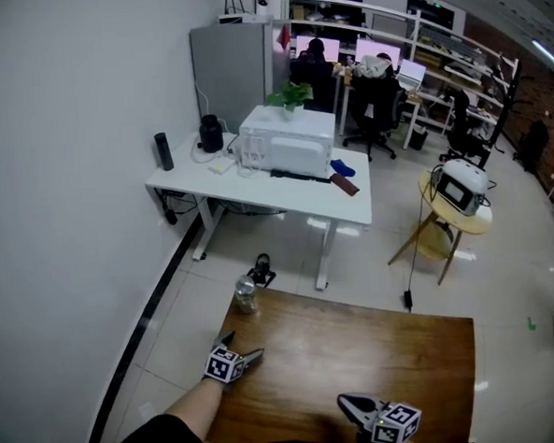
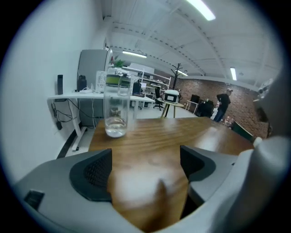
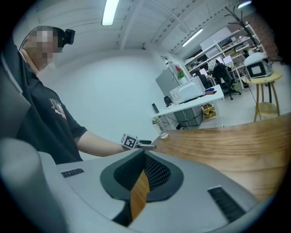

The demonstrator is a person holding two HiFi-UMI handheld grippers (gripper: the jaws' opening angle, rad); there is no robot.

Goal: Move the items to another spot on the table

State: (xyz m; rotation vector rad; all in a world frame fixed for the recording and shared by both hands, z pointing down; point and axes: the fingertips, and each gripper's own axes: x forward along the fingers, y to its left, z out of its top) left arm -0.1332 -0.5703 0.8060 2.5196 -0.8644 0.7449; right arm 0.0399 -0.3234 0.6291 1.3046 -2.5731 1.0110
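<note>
Here, in the head view, a wooden table (image 1: 360,351) fills the lower middle of the picture, standing on a pale tiled floor. A clear bottle (image 1: 246,295) stands upright at the table's far left corner, close to the edge. The left gripper (image 1: 243,347) is over the left part of the table, near the bottle but apart from it, with its tips turned toward that corner. The right gripper (image 1: 354,406) is low at the near edge, well apart from the bottle. Beyond the table is a white desk (image 1: 256,184) against the wall, with a white appliance (image 1: 286,140) on it.

In the left gripper view, the jaws are spread wide and nothing sits between them; only bare table wood shows in the gap. The bottle stands ahead and a little left of the gap, upright, with a green band near its top. It is clear and looks almost empty. It touches neither jaw.

In the right gripper view, the jaws are pressed together, leaving only a thin slit through which the wood shows, and they pinch nothing. Past them, the left gripper hangs over the table on the person's bare forearm (image 3: 97,143). The bottle stands just beyond it at the table's corner. The person's dark shirt (image 3: 43,118) fills the left side.
</note>
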